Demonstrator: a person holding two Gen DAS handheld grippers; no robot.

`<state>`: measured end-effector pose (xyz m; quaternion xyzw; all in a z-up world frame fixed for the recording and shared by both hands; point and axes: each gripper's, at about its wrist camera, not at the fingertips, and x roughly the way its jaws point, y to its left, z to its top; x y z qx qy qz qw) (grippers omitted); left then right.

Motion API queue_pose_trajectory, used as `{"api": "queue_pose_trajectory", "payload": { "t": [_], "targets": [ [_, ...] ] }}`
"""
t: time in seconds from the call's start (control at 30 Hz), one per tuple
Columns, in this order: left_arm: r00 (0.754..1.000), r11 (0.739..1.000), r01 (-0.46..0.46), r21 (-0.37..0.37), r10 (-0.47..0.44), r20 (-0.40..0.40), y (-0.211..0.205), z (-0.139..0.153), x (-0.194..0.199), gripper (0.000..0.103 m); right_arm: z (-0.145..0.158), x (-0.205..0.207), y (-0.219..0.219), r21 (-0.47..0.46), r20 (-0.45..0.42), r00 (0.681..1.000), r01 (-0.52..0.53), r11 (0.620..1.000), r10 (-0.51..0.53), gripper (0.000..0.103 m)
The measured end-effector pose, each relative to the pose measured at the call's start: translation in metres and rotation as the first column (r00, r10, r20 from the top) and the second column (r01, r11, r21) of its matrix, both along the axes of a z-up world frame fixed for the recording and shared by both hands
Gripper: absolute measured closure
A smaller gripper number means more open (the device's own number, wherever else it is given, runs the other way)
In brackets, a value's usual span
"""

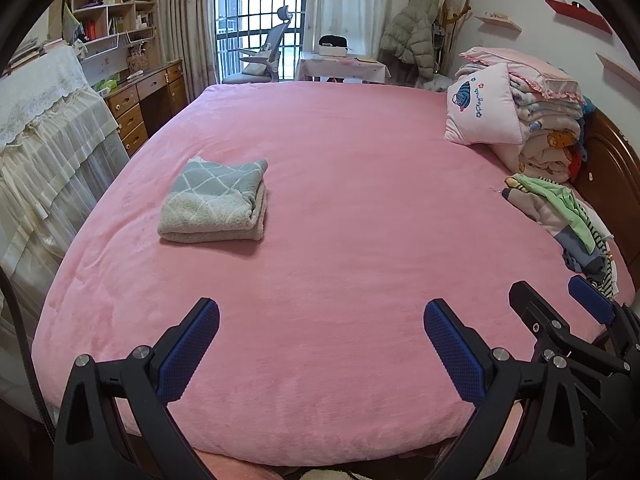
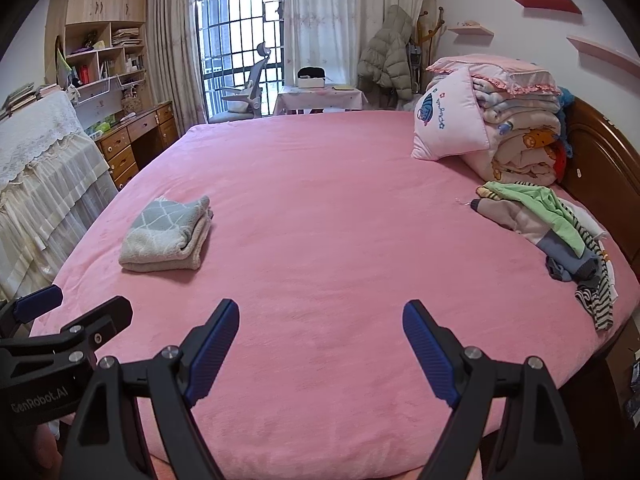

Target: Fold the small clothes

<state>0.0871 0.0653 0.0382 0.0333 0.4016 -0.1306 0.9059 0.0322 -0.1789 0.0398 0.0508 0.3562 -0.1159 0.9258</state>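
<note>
My left gripper (image 1: 322, 312) stood wide apart over the near edge of the bed, nothing between its knurled blue rubber pads (image 1: 188, 350); black plastic arms, round metal pivots. My right gripper (image 2: 320, 314) was just as wide and empty, its pads ribbed lengthwise. The two hung side by side, near each other, neither touching the cover.

Pink bed cover (image 1: 340, 208): plush, short nap, smooth, draped rounded over the mattress edge.

Folded towel (image 1: 216, 202) lay left of centre: thick terry, grey with a white diamond lattice, cream underside, a squarish stack of layers.

Pile of small clothes (image 2: 560, 224), unfolded, lay along the right edge beside the dark wooden headboard (image 2: 600, 168): thin limp knits, one pale green, one beige and slate blue, one black-and-white striped, crumpled and overlapping.

Farther back, a puffy pink pillow (image 2: 448, 124) leaned on a stack of folded quilts (image 2: 520, 132).
</note>
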Motion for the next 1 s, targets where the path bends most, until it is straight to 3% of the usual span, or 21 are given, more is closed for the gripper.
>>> {"api": "queue_pose_trajectory", "payload": {
  "t": [1.0],
  "targets": [
    [1.0,1.0,-0.006,0.009,0.006,-0.026,-0.011,-0.004,-0.004,0.001,-0.003,-0.004,-0.016,-0.002,-0.009,1.0,0.007,1.0,-0.007,0.018]
  ]
}}
